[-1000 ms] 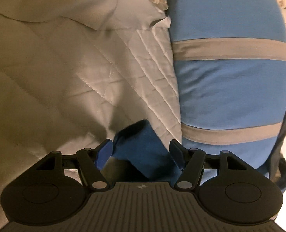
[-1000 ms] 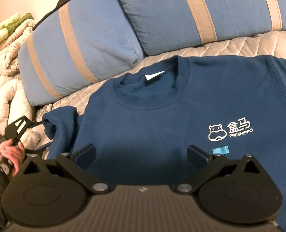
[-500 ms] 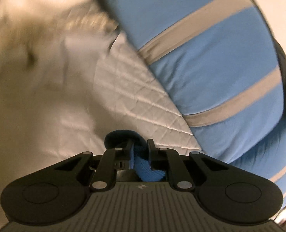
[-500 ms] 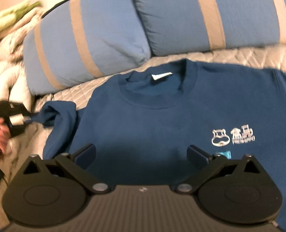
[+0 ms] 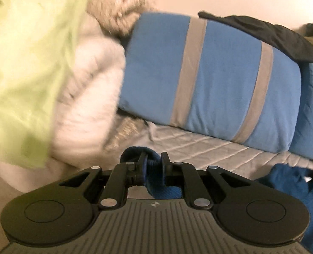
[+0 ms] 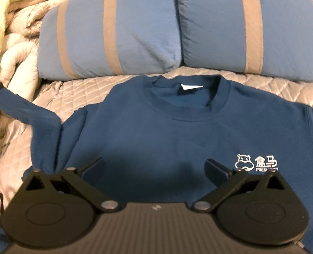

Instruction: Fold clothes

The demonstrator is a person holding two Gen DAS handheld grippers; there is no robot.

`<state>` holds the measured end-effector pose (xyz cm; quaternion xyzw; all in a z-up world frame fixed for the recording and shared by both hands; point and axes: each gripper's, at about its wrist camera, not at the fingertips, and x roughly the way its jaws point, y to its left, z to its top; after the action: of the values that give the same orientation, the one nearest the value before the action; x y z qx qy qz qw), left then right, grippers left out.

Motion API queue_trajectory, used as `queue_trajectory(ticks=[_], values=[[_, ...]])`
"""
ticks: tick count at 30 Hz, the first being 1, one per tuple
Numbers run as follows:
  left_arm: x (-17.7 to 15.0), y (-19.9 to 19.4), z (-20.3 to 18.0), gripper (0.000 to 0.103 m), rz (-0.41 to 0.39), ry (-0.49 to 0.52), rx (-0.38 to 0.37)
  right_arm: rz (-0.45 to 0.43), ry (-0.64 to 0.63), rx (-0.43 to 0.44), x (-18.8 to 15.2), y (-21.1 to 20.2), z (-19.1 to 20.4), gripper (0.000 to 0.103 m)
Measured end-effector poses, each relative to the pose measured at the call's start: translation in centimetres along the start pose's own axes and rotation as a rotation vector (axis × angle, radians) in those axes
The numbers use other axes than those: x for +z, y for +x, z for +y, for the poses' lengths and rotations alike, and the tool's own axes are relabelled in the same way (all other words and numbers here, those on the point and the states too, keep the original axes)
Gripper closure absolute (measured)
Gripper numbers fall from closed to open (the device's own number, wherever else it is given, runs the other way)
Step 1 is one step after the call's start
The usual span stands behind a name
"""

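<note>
A dark blue sweatshirt (image 6: 177, 131) with a white hippo logo lies front up on the quilted bed, collar toward the pillows. Its left sleeve (image 6: 27, 110) is stretched out to the left, lifted off the bed. My left gripper (image 5: 153, 158) is shut on the sleeve's ribbed cuff (image 5: 154, 169). The sweatshirt's collar also shows in the left wrist view (image 5: 292, 182) at the lower right. My right gripper (image 6: 155, 165) is open and empty, hovering just above the sweatshirt's chest.
Two blue pillows with grey stripes (image 6: 118, 36) lie against the wall behind the sweatshirt. A pile of white and lime-green bedding (image 5: 29, 63) sits at the left. A dark garment (image 5: 262, 33) lies on top of the pillow. The quilted bedspread (image 6: 71, 97) surrounds the sweatshirt.
My left gripper closed on the sleeve cuff and pulled it out to the left, straightening the sleeve. My right gripper stayed open and shifted toward the sweatshirt's centre.
</note>
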<state>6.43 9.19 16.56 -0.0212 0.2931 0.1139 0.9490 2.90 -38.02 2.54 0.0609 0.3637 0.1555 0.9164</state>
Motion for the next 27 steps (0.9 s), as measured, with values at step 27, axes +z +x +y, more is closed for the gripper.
queue_trajectory(ticks=[27], values=[[-4.0, -8.9, 15.0, 0.090, -0.112, 0.031, 0.381, -0.031, -0.247, 0.193, -1.1, -1.3, 4.3, 0.000]])
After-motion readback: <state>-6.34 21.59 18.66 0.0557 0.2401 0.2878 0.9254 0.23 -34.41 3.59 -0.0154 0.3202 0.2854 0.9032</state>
